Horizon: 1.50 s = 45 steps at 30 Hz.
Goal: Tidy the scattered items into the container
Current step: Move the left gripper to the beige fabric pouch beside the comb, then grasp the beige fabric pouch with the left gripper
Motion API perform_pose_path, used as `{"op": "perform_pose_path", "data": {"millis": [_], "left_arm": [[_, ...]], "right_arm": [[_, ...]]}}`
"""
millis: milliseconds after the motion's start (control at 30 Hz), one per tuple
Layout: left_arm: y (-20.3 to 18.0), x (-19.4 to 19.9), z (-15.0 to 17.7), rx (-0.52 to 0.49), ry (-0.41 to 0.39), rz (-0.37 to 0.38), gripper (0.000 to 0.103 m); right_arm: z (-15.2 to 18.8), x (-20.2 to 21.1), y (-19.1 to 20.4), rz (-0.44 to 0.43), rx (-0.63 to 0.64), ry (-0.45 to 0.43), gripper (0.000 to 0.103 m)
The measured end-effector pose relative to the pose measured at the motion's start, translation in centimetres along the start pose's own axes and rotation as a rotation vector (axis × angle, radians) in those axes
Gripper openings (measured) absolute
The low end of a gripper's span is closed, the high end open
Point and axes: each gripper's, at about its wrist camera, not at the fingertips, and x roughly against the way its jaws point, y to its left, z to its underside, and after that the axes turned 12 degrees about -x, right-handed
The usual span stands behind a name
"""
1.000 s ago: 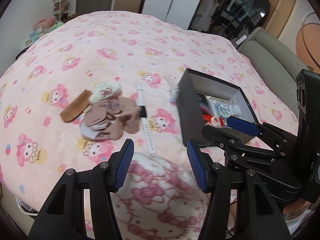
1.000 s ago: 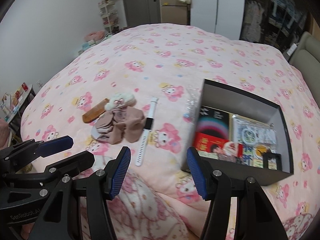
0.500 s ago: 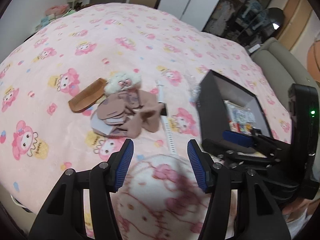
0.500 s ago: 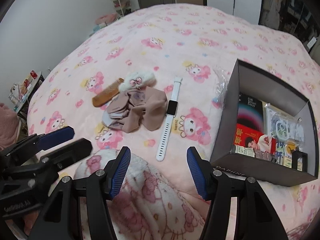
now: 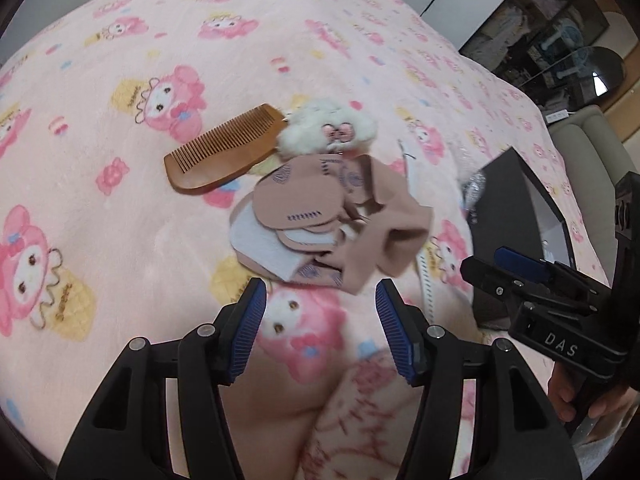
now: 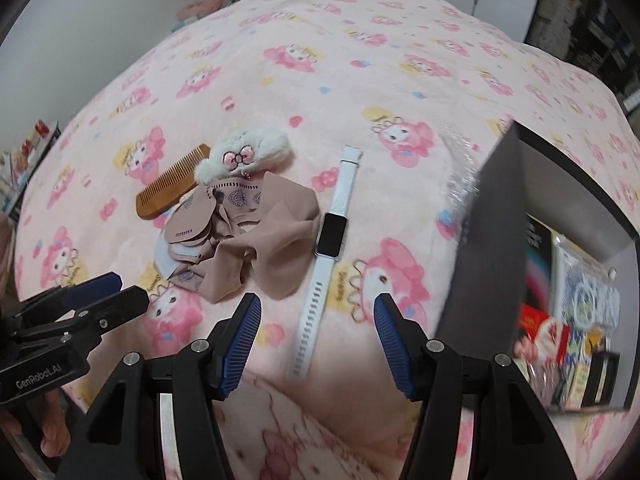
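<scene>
Our left gripper point(image 5: 318, 328), jaws just widened and empty, faces the beige socks point(image 5: 332, 220), comb point(image 5: 224, 148) beyond-left. Our right gripper point(image 6: 316, 340), wide open and empty, straddles the white watch point(image 6: 326, 256); the box point(image 6: 496, 248) stands right.

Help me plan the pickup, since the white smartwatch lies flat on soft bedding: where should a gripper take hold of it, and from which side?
Probably the dark screen case of the white smartwatch, from straight above, fingers across its narrow width. The case looks rigid and stands proud of the blanket, while the straps lie limp and flat. The open right gripper hangs just short of the near strap end.
</scene>
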Motion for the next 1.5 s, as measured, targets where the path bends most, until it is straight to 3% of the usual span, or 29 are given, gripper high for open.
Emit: {"op": "perform_pose_path", "data": {"millis": [67, 400, 633, 700, 800, 833, 900, 1067, 1133, 1167, 1200, 1233, 1267, 1333, 1367, 1500], "left_arm": [[0.6, -0.8, -0.4, 0.012, 0.004, 0.001, 0.064], [2.8, -4.1, -2.9, 0.037, 0.019, -0.01, 0.065], [3.3, -6.1, -2.8, 0.075, 0.029, -0.005, 0.063], [3.2, -6.0, -2.7, 0.075, 0.024, -0.005, 0.053], [2.9, -5.7, -2.6, 0.067, 0.024, 0.015, 0.029], [2.7, -5.5, -2.6, 0.057, 0.024, 0.018, 0.026], [2.0, -5.2, -2.3, 0.028, 0.026, 0.025, 0.015], [0.9, -3.4, -1.4, 0.001, 0.021, 0.056, 0.012], [1.4, -2.5, -1.3, 0.016, -0.003, 0.034, 0.017], [1.8, -2.3, -1.4, 0.031, -0.006, 0.029, 0.039], [2.5, -2.4, -1.5, 0.054, -0.007, 0.024, 0.067], [3.1, -2.6, -1.6, 0.082, -0.008, 0.017, 0.073], [3.7, -2.9, -1.7, 0.111, -0.013, 0.016, 0.073], [4.5, -3.6, -2.0, 0.138, -0.009, 0.026, 0.073], [4.7, -4.0, -2.2, 0.144, -0.006, 0.021, 0.073], [5.0, -6.3, -2.8, 0.146, 0.019, 0.036, 0.073]], "right_arm": [[-0.5, -1.0, 0.7, -0.001, 0.017, 0.007, 0.055], [-2.6, -5.4, 2.3, 0.006, 0.078, 0.033, 0.055], [-3.4, -8.2, 2.8, -0.075, 0.066, 0.093, 0.055], [-3.4, -8.8, 2.9, -0.13, 0.064, 0.124, 0.052], [-3.3, -9.0, 2.7, -0.181, 0.051, 0.154, 0.033], [-3.3, -8.9, 2.7, -0.192, 0.048, 0.155, 0.025], [-3.1, -8.3, 2.7, -0.226, 0.046, 0.156, 0.019], [-1.9, -5.3, 3.6, -0.287, 0.089, 0.128, 0.012], [-1.5, -3.9, 3.9, -0.3, 0.113, 0.111, 0.012], [-1.3, -3.1, 3.9, -0.31, 0.119, 0.105, 0.012], [-1.3, -2.7, 3.8, -0.311, 0.117, 0.1, 0.012], [-1.3, -2.5, 3.8, -0.298, 0.111, 0.093, 0.013], [-1.5, -2.4, 3.8, -0.273, 0.107, 0.089, 0.015], [-2.0, -3.5, 3.2, -0.221, 0.106, 0.095, 0.04], [-2.3, -4.4, 2.9, -0.19, 0.1, 0.11, 0.046], [-3.4, -7.2, 1.9, -0.206, 0.057, 0.174, 0.053]]}}
